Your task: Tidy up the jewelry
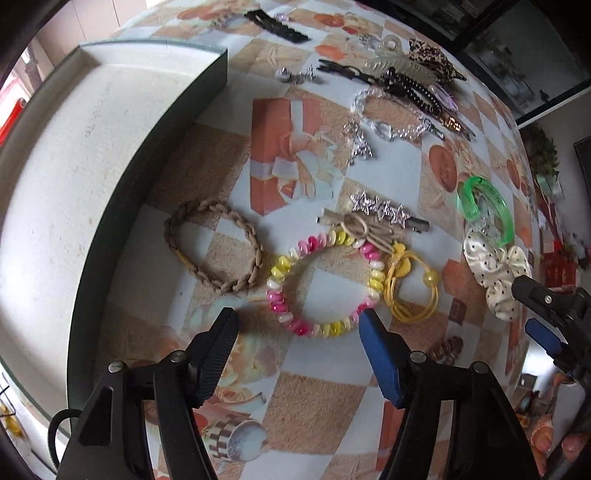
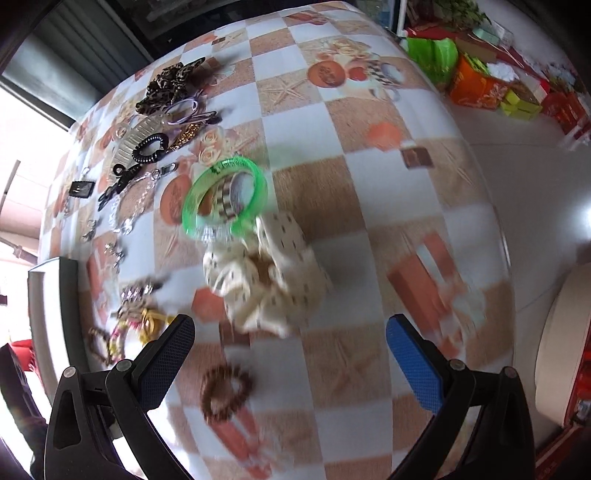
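My left gripper (image 1: 299, 325) is open and empty just above the table, its fingertips flanking the near side of a pink, yellow and white spiral bracelet (image 1: 321, 280). A braided tan band (image 1: 214, 247) lies to its left, a yellow hair tie (image 1: 410, 291) to its right. A dark green tray (image 1: 122, 206) with a pale lining (image 1: 66, 166) sits at left. My right gripper (image 2: 291, 332) is open and empty above a cream polka-dot scrunchie (image 2: 266, 280), with a green bangle (image 2: 225, 195) beyond it. The scrunchie (image 1: 495, 273) and bangle (image 1: 487, 210) also show in the left wrist view.
Star clip (image 1: 384, 210), silver chain (image 1: 391, 118), black clips (image 1: 277, 24), leopard bow (image 1: 436, 59) and other hair pieces lie across the checked tablecloth (image 1: 314, 406). A brown spiral tie (image 2: 225, 391) lies near my right gripper. Coloured boxes (image 2: 480, 85) stand on the floor beyond the table.
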`<state>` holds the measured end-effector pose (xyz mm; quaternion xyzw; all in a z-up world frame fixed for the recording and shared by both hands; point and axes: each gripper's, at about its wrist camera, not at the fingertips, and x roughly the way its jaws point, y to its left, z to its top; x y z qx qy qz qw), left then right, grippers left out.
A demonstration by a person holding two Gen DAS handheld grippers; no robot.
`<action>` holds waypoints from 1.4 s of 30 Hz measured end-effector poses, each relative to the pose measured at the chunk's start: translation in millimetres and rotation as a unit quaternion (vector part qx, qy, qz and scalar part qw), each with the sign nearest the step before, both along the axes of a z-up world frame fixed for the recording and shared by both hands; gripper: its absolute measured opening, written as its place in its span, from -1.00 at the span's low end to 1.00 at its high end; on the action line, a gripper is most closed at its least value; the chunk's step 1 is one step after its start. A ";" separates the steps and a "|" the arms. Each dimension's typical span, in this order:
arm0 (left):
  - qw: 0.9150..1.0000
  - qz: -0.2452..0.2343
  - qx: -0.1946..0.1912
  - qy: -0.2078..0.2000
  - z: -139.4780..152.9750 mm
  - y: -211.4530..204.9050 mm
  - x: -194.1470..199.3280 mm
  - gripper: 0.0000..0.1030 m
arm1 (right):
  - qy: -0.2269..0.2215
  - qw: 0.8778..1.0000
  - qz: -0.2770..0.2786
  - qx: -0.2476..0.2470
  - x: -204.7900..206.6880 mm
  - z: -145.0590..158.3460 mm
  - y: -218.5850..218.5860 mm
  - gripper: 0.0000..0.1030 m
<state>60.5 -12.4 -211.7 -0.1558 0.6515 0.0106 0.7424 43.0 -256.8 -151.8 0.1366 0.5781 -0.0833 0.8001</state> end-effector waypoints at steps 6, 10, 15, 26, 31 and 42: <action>0.999 0.017 0.028 -0.001 -2.2 -8.2 1.9 0.21 | 0.003 1.000 0.002 0.004 21.0 -19.7 2.9 0.73; 0.999 0.015 0.031 0.002 -0.4 -11.5 0.2 -0.10 | -0.002 1.000 0.004 -0.008 25.0 -25.1 7.9 0.23; 1.000 0.009 0.030 0.002 1.0 -14.6 -1.2 -0.72 | -0.015 1.000 0.014 -0.003 25.0 -22.2 13.8 -0.59; 0.999 -0.035 -0.011 -0.032 24.7 2.9 -9.1 -0.79 | -0.024 0.999 0.018 0.021 -5.7 -9.0 20.6 -0.68; 0.997 -0.054 -0.030 -0.049 46.5 12.8 -16.2 -0.88 | -0.030 0.999 0.021 0.033 -31.2 3.0 24.0 -0.68; 0.992 -0.077 -0.036 -0.091 84.6 33.2 -18.2 -0.97 | -0.050 0.996 0.059 0.037 -42.5 39.9 59.7 -0.68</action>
